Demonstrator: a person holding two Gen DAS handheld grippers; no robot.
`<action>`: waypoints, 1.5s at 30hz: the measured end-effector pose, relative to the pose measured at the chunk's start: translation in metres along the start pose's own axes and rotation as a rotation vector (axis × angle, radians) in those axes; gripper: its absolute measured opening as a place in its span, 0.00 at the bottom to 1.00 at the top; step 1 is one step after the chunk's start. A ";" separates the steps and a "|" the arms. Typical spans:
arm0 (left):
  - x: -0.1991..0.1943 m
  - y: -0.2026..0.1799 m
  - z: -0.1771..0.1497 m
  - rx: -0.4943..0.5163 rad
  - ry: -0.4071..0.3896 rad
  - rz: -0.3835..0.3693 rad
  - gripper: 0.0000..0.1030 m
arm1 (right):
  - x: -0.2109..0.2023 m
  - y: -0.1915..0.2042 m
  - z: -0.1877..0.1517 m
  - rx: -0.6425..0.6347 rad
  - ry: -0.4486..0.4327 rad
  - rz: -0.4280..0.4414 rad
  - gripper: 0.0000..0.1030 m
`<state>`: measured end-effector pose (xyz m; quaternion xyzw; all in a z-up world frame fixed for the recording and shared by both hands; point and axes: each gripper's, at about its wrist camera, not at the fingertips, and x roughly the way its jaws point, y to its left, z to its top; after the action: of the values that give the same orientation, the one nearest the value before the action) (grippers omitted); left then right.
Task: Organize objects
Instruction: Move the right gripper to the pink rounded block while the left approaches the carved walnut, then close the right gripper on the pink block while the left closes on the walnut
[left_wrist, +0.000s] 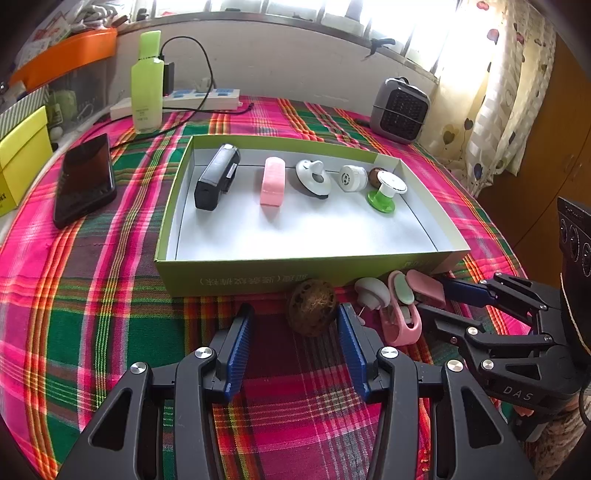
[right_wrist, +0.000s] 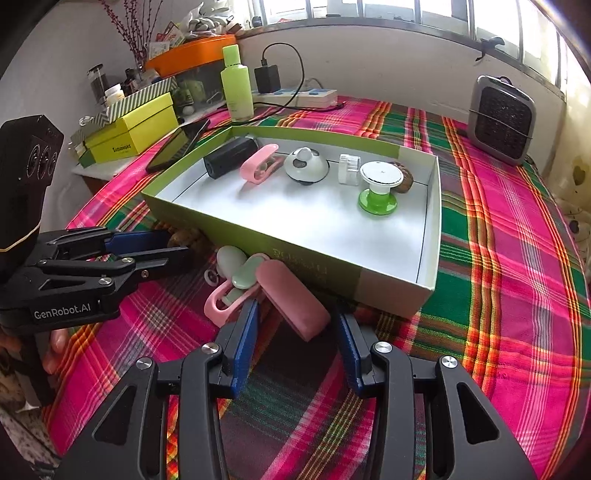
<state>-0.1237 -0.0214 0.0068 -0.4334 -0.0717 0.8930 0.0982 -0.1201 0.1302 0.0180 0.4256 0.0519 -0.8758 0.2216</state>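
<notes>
A green box (left_wrist: 258, 275) with a white floor holds a black device (left_wrist: 216, 177), a pink case (left_wrist: 272, 181), a white knob (left_wrist: 314, 177), a small white cap (left_wrist: 352, 178), a brown nut (left_wrist: 376, 174) and a green-and-white spool (left_wrist: 386, 192). In front of the box lie a brown nut (left_wrist: 313, 306), a white piece (left_wrist: 371, 291), a pink-and-green clip (left_wrist: 400, 314) and a pink block (right_wrist: 293, 301). My left gripper (left_wrist: 295, 328) is open, its jaws either side of the nut. My right gripper (right_wrist: 297, 332) is open around the pink block.
A black phone (left_wrist: 85, 179), a green bottle (left_wrist: 147, 83), a power strip (left_wrist: 207, 96) and a yellow box (left_wrist: 22, 155) stand at the left and back. A grey heater (left_wrist: 400, 109) stands at the back right. A plaid cloth (left_wrist: 92, 295) covers the table.
</notes>
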 end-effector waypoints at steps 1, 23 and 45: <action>0.000 0.000 0.000 0.001 -0.001 0.001 0.43 | -0.001 0.000 0.000 0.000 -0.003 0.002 0.41; 0.000 0.004 0.001 -0.014 -0.006 0.002 0.35 | -0.018 0.006 -0.018 0.054 -0.026 -0.020 0.19; -0.010 0.012 -0.010 -0.031 0.010 0.007 0.27 | -0.026 0.012 -0.029 0.060 -0.019 -0.071 0.30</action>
<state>-0.1109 -0.0348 0.0055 -0.4396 -0.0835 0.8899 0.0888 -0.0799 0.1362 0.0212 0.4218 0.0387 -0.8882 0.1781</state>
